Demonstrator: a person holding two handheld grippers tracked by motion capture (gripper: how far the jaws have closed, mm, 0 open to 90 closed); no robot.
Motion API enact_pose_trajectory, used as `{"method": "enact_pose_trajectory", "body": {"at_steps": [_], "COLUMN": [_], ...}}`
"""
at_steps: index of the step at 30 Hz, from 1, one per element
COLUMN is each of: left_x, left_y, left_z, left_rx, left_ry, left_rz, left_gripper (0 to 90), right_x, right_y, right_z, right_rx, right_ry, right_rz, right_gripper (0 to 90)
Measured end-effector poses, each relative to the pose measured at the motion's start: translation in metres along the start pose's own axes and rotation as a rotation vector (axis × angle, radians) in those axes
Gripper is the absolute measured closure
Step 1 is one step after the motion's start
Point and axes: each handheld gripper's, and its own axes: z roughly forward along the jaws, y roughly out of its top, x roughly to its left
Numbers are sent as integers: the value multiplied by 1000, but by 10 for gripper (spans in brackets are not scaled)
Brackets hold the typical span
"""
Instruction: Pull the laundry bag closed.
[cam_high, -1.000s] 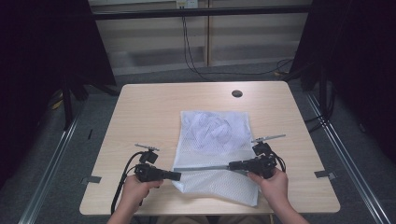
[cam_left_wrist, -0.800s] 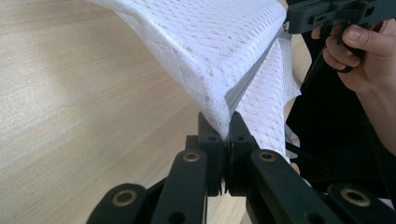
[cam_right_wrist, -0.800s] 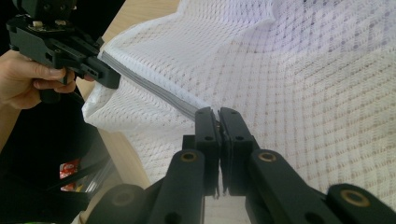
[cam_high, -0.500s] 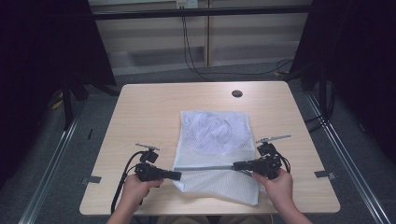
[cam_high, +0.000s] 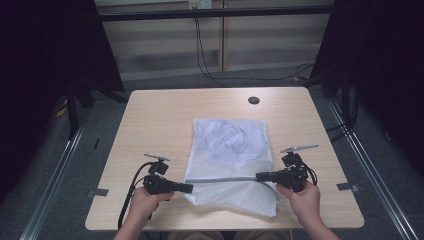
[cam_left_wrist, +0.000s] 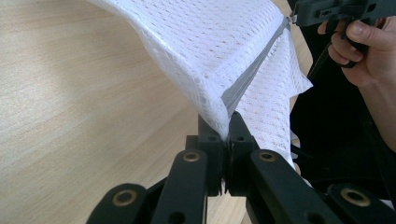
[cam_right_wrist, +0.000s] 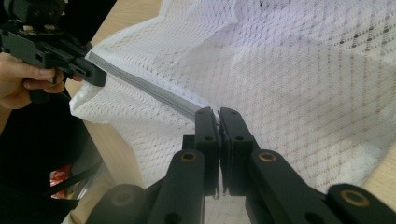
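Clamped together on the grey zipper strip (cam_high: 220, 180) at both ends: left fingers (cam_left_wrist: 227, 128) at its left end, right fingers (cam_right_wrist: 218, 122) at its right. Stretched taut and lifted between them, running left to right across the near part of the white mesh bag (cam_high: 231, 150) on the desk (cam_high: 165, 115). Probably the tensioning step; next calls for holding one end firm while sliding the zipper along

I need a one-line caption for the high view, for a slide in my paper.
Two hand-held grippers, left gripper and right gripper, pinch the grey zipper band of a white mesh bag on a wooden table.
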Motion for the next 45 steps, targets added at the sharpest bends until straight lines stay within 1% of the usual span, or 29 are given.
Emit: {"method": "enact_pose_trajectory", "body": {"at_steps": [6, 7, 9, 10, 11, 12, 13, 14, 15, 18, 19, 20, 22, 23, 24, 25, 26, 28, 31, 33, 34, 35, 39, 40, 43, 45], "left_x": [0, 1, 1, 1, 0, 0, 0, 0, 0, 0, -1, 1, 2, 1, 1, 1, 2, 1, 1, 1, 2, 1, 1, 1, 1, 1], "left_y": [0, 0, 0, 0, 0, 0, 0, 0, 0, 0, -1, 0, 0, -1, -1, -1, 0, 0, 0, 0, 0, 0, 0, 0, -1, -1], "left_z": [-1, -1, 0, 0, 0, 0, 0, 0, -1, -1, -1, -2, -3, -3, -3, -3, -3, -2, -3, -3, -3, -3, -3, -3, -3, -3], "left_rx": [-1, 1, -1, 2, 2, 2, 2, -2, -1, -3, 0, -2, -1, -7, -7, -4, 1, -4, -3, -2, 7, 0, 3, 3, 2, 2], "left_ry": [5, 1, 0, -4, 4, 1, 1, -3, 3, -1, -3, 5, 2, 1, 5, 0, 2, -2, 0, 0, -1, -4, 1, 4, 1, 6], "left_rz": [-2, 3, 3, 5, 4, -3, 4, -3, -2, -7, -15, -3, -1, -9, -8, -9, 2, -6, 1, -9, 5, -8, 1, -6, -7, -9], "left_gripper": [881, 881, 881, 881, 881, 881, 881, 881, 881, 881, 881, 881, 881, 881, 881, 881, 881, 881, 881, 881, 881, 881, 881, 881, 881, 881], "right_x": [-4, -5, -6, -7, -7, -7, -7, -7, -7, -8, -9, -9, -12, -13, -14, -15, -16, -17, -16, -16, -16, -17, -16, -16, -16, -15], "right_y": [-2, -2, -3, -3, -4, -4, -4, -4, -4, -5, -5, -5, -6, -7, -8, -9, -9, -10, -9, -9, -10, -10, -10, -10, -10, -10], "right_z": [-6, -7, -9, -10, -11, -11, -11, -12, -12, -15, -15, -16, -19, -21, -22, -23, -24, -26, -27, -27, -28, -28, -29, -29, -28, -29], "right_rx": [-9, -9, -11, -13, -13, -14, -14, -11, -15, -16, -21, -19, -20, -21, -24, -24, -27, -32, -33, -32, -32, -36, -39, -38, -35, -35], "right_ry": [-12, -12, -16, -11, -11, -19, -20, -24, -21, -28, -27, -32, -40, -43, -44, -47, -43, -44, -44, -51, -52, -47, -48, -48, -49, -59], "right_rz": [5, 12, 9, 14, 13, 8, 8, 9, 7, 9, 7, 7, 8, 13, 17, 18, 22, 23, 21, 18, 18, 18, 21, 19, 16, 15], "right_gripper": [869, 869, 869, 869, 869, 869, 869, 869, 869, 869, 869, 869, 869, 869, 869, 869, 869, 869, 869, 869, 869, 869, 869, 869, 869, 869]}}
